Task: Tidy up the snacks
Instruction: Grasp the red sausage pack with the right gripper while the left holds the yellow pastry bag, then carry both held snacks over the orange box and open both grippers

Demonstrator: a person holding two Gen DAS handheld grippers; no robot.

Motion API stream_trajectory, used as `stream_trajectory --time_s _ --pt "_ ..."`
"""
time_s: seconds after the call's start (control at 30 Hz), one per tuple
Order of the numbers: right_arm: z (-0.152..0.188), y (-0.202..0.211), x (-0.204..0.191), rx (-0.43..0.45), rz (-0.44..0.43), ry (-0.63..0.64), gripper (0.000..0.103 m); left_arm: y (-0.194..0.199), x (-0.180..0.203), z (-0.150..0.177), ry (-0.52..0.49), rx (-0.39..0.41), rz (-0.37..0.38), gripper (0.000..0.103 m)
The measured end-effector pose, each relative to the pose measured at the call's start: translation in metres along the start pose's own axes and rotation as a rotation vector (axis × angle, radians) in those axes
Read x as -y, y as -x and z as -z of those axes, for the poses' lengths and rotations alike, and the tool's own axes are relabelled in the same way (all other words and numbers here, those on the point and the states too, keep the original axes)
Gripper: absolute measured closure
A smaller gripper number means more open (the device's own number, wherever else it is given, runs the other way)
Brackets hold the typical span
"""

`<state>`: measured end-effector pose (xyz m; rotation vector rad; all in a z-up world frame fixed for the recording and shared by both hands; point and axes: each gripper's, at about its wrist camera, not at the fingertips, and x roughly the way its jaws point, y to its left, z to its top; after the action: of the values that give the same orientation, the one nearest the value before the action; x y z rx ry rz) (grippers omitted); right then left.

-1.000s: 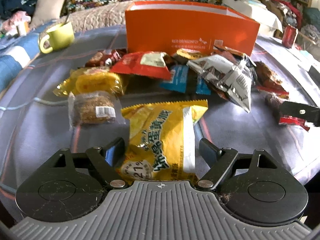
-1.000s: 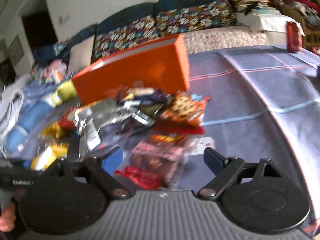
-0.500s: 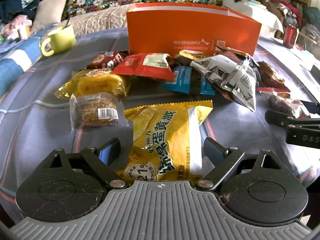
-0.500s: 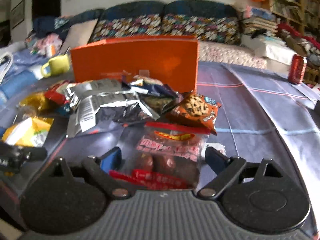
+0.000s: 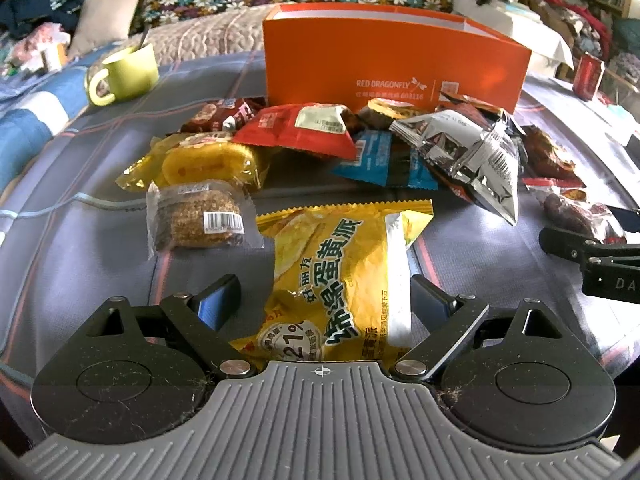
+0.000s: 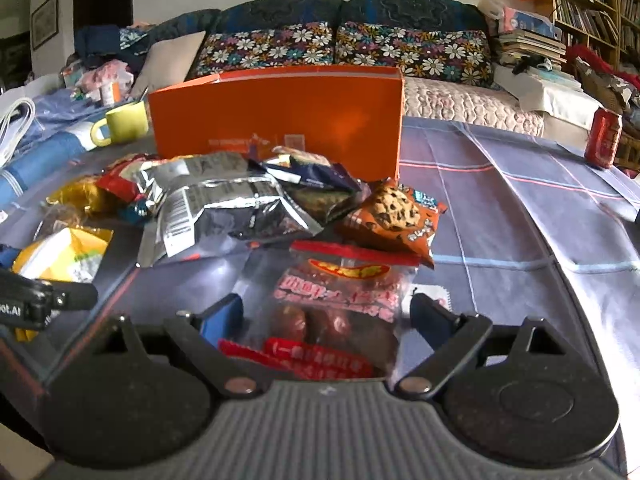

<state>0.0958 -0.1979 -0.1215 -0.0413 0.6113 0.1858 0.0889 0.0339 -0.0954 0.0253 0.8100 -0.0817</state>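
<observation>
A green mug [image 5: 127,70] is standing near the table's [image 5: 80,248] far left edge. The left gripper [image 5: 322,300] is straddling a yellow pack [image 5: 340,276], its jaws having just been opening, fingers apart. The orange box [image 5: 396,60] is standing behind the snack pile. The right gripper [image 6: 326,318] is straddling a clear date bag [image 6: 340,304], fingers spread, not pressing.

My left gripper [image 5: 326,300] has black linkage arms on round black discs, silver pivot screws at five and seven o'clock, blue pads [image 5: 218,304] and a ribbed grey body with a crosshair mark. My right gripper [image 6: 326,320] is built alike; dust clings round the discs.
</observation>
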Motion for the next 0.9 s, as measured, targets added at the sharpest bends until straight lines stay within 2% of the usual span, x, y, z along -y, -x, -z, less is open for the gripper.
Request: stream_trajectory --time_s 0.13,0.17,0.2,0.23,0.3,0.33,0.47,0.63,0.73,0.77,0.8,0.9 --pt "0.003 0.005 0.005 0.017 -0.006 -0.007 0.02 0.0 0.0 0.001 0.004 0.002 -0.001 0.038" --pt "0.003 0.006 0.005 0.019 -0.005 -0.003 0.022 0.001 0.0 0.001 0.002 0.005 0.004 0.044" --pt "0.003 0.006 0.005 0.019 -0.005 -0.003 0.026 0.003 0.001 0.001 -0.007 0.013 0.011 0.067" --pt "0.003 0.008 0.006 0.018 -0.007 0.008 0.031 0.006 0.002 0.001 -0.025 0.022 0.028 0.083" --pt "0.003 0.01 0.007 0.018 -0.018 -0.001 0.036 0.01 0.003 0.0 -0.043 0.006 0.048 0.089" --pt "0.003 0.012 0.008 0.017 -0.038 -0.015 0.045 0.012 0.001 0.0 -0.036 0.002 0.06 0.09" --pt "0.006 0.03 0.012 0.019 -0.113 -0.098 0.046 0.023 -0.012 0.0 0.019 -0.011 0.102 0.091" --pt "0.006 0.051 0.007 0.043 -0.192 -0.167 0.046 0.044 -0.026 -0.015 0.061 0.047 0.102 0.091" --pt "-0.016 0.065 0.007 0.116 -0.216 -0.172 0.046 0.052 -0.032 -0.032 0.08 0.079 0.127 0.091" --pt "-0.038 0.068 0.011 0.17 -0.219 -0.15 0.045 0.052 -0.035 -0.04 0.085 0.088 0.135 0.09" --pt "-0.038 0.068 0.011 0.17 -0.219 -0.15 0.045 0.05 -0.036 -0.049 0.088 0.097 0.14 0.09" --pt "-0.08 0.054 0.02 0.234 -0.198 -0.095 0.045 0.039 -0.035 -0.084 0.086 0.138 0.148 0.09"
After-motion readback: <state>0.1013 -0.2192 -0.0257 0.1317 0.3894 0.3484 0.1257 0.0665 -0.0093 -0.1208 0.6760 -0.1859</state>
